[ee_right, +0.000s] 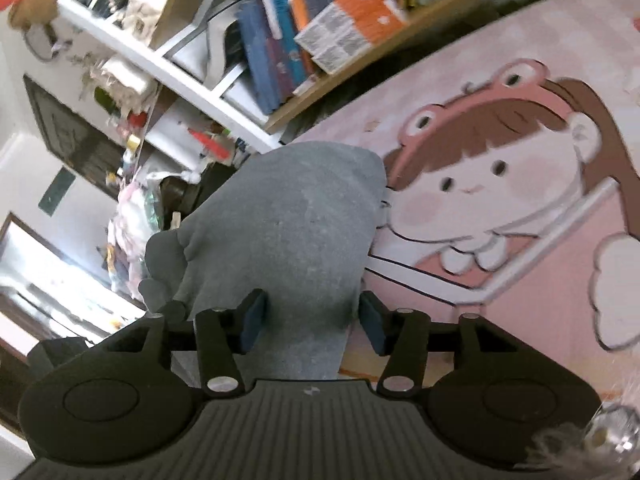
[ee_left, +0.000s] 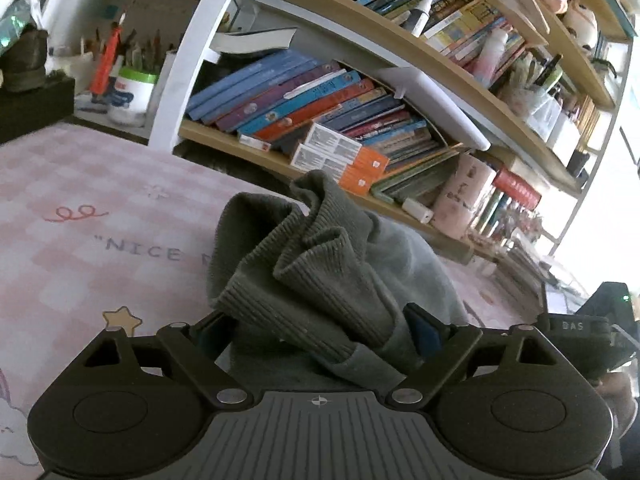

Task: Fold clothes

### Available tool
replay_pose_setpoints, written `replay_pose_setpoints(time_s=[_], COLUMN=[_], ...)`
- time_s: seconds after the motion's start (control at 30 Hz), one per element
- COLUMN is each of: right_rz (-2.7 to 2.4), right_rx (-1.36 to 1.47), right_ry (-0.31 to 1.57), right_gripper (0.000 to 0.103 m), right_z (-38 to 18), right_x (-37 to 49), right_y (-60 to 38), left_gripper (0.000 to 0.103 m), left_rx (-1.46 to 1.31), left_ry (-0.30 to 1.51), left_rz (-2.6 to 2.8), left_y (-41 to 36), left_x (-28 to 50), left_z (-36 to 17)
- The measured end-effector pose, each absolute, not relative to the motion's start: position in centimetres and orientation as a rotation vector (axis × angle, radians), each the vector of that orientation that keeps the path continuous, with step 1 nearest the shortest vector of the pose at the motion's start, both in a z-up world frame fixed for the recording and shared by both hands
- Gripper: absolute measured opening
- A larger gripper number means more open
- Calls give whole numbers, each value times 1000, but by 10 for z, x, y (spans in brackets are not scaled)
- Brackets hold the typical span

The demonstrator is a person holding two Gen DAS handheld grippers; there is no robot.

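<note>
A grey-green sweater (ee_left: 320, 264) with a ribbed hem is bunched up between the fingers of my left gripper (ee_left: 316, 328), which is shut on it and holds it above the pink mat (ee_left: 100, 208). In the right wrist view, smooth grey fabric of the same sweater (ee_right: 288, 232) rises from between the fingers of my right gripper (ee_right: 312, 320), which is shut on it. The blue pads (ee_right: 252, 320) press against the cloth from both sides. The rest of the garment is hidden.
A pink cartoon mat (ee_right: 500, 200) covers the surface. A bookshelf (ee_left: 360, 92) full of books stands right behind it. Pen holders and a white tub (ee_left: 128, 92) stand at the far left. The other gripper's black body (ee_left: 580, 336) shows at the right edge.
</note>
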State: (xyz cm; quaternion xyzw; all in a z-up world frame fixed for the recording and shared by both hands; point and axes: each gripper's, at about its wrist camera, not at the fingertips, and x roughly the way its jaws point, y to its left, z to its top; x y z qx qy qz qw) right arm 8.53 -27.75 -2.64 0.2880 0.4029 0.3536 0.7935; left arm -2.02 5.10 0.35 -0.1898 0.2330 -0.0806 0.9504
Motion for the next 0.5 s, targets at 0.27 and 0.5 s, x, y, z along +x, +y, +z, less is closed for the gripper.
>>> replay_pose_setpoints(time_s=[0.27,0.5], right_rz=[725,703], right_rx=[332,253], right_ry=[730,680], right_gripper=[53,54], right_z=[-8,-7], right_x=[59,53], right_y=[-249,-243], left_gripper=[80,71], left_rx=[-331,-140], left_ry=[320,315], left_rz=[-20,-58], left_y=[66,33], left_x=[-53,-38], left_z=[47,66])
